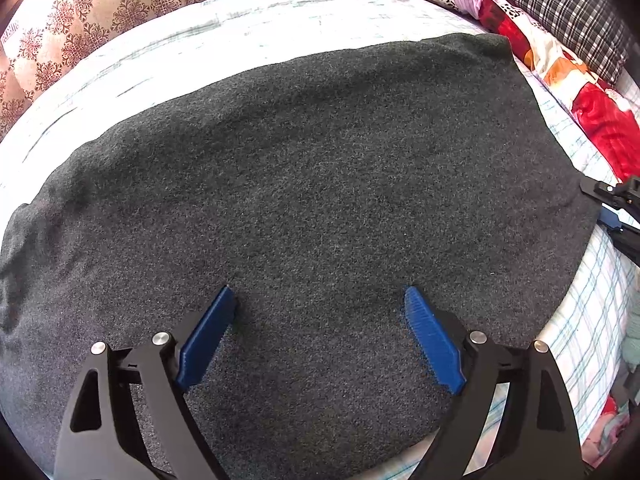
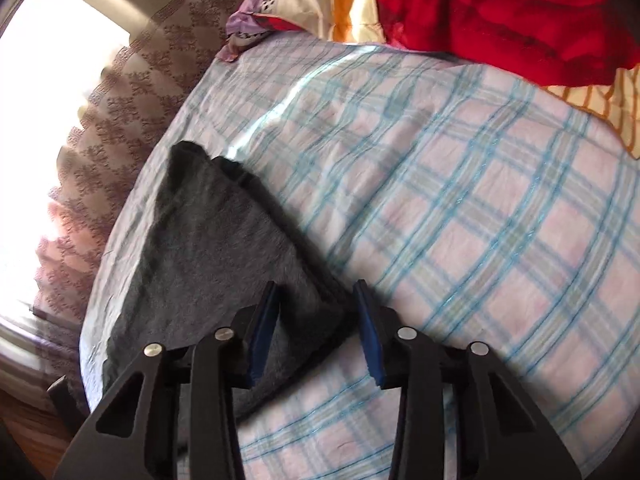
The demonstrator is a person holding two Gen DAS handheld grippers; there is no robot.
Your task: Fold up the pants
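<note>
Dark grey pants (image 1: 304, 184) lie flat and folded on the plaid bedsheet, filling most of the left wrist view. My left gripper (image 1: 320, 300) is open, its blue fingertips resting on or just above the near part of the fabric, holding nothing. In the right wrist view the pants (image 2: 200, 256) run away to the upper left. My right gripper (image 2: 316, 292) is open with the near corner edge of the pants between its jaws, not clamped. The right gripper also shows at the right edge of the left wrist view (image 1: 616, 208), beside the pants' edge.
The bed has a blue-and-pink plaid sheet (image 2: 460, 208). A red, orange and white patterned blanket (image 1: 560, 68) and a dark checked cloth (image 1: 560, 8) lie at the far right. A brown patterned curtain (image 1: 80, 20) hangs behind the bed.
</note>
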